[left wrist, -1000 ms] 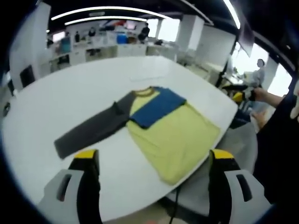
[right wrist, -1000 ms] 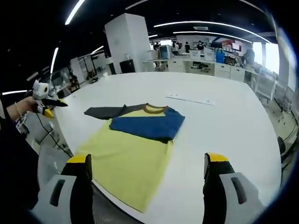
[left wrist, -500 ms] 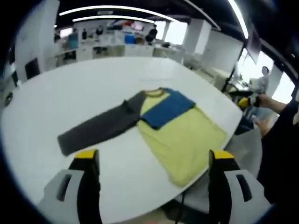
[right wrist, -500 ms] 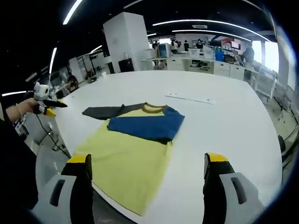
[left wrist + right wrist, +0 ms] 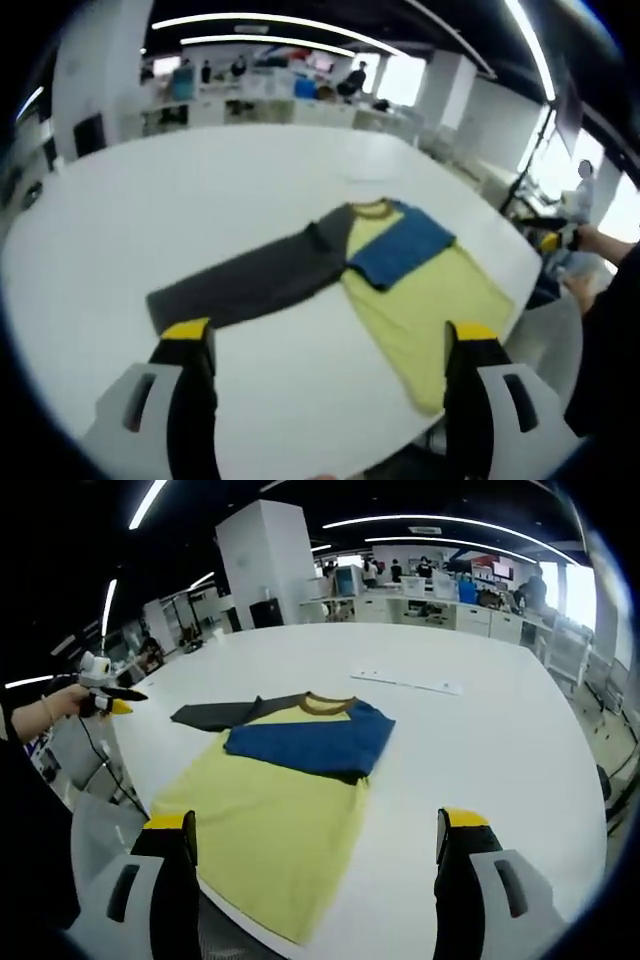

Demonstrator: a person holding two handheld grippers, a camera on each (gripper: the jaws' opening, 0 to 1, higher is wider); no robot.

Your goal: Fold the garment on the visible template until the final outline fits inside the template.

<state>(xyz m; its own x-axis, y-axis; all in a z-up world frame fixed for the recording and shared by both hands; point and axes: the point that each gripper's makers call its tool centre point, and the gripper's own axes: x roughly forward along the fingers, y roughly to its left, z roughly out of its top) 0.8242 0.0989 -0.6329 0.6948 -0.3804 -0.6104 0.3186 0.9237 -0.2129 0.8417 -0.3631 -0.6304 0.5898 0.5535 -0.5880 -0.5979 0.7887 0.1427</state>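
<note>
Your left gripper [image 5: 322, 345] hovers over the near table edge with its jaws spread wide and nothing between them; your right gripper [image 5: 316, 835] is likewise wide open and empty, held above the shirt's hem. Between them the garment [image 5: 275, 800] lies flat on the white table [image 5: 480, 750], close to your edge, its hem hanging slightly past the rim. One sleeve, the blue one [image 5: 305, 742], is already folded across the chest; the grey sleeve [image 5: 240, 287] lies stretched out to the left, so that looks like the step in hand. Bring the left gripper down low at the cuff, pinch only the top layer, and carry it across the chest to mirror the blue one, keeping the cloth taut so it lands without a ridge. The shirt's long axis runs from hem near you to collar [image 5: 322, 703] farther off, pointing away across the table. A faint pale strip [image 5: 405, 683], perhaps a marking, lies beyond the collar; I cannot make out the template outline.
</note>
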